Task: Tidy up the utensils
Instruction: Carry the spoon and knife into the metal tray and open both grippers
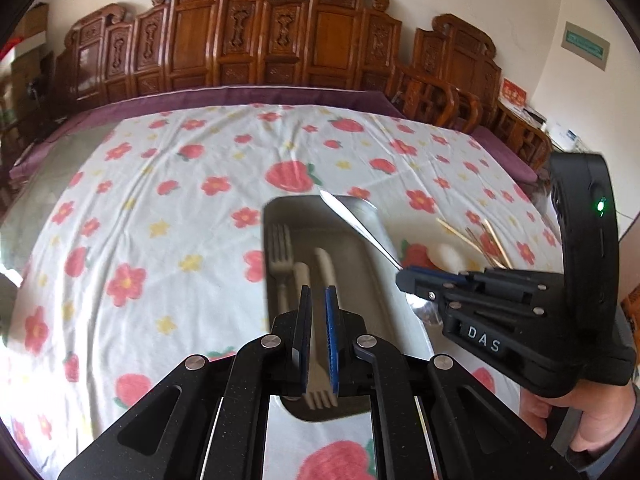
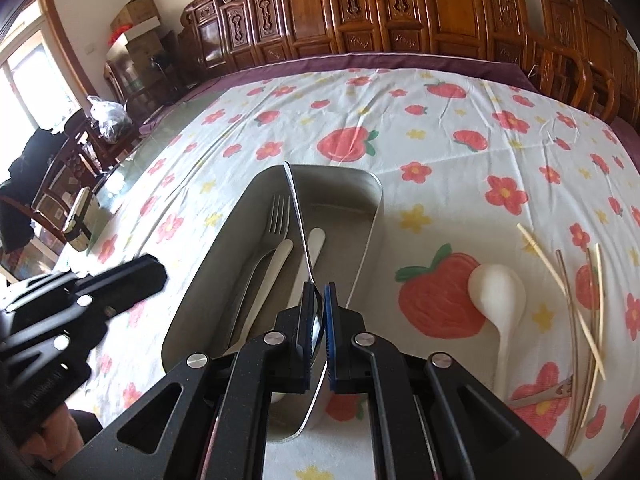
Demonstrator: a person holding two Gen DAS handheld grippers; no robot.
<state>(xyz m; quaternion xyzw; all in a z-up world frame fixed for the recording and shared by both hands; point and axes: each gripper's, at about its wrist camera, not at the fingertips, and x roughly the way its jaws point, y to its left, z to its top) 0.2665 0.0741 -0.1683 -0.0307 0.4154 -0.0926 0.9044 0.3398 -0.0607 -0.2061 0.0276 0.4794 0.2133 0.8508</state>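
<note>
A metal tray (image 1: pixel 372 280) (image 2: pixel 360 240) sits on the flowered tablecloth and holds a metal fork (image 2: pixel 276 216), a pale fork (image 1: pixel 320 396) and pale handles (image 1: pixel 326 268). My right gripper (image 2: pixel 319 292) (image 1: pixel 404 280) is shut on the bowl of a metal spoon (image 2: pixel 298 216) (image 1: pixel 360 224), with its handle pointing forward above the tray. My left gripper (image 1: pixel 319 292) hovers above the tray's near end with a narrow gap between its pads and nothing gripped; in the right wrist view its fingers (image 2: pixel 120 276) show left of the tray.
On the cloth right of the tray lie a white spoon (image 2: pixel 498 292) (image 1: pixel 446 258), several chopsticks (image 2: pixel 576 312) (image 1: pixel 486 240) and a small metal tool (image 2: pixel 556 394). Carved wooden chairs (image 1: pixel 276 48) line the table's far edge.
</note>
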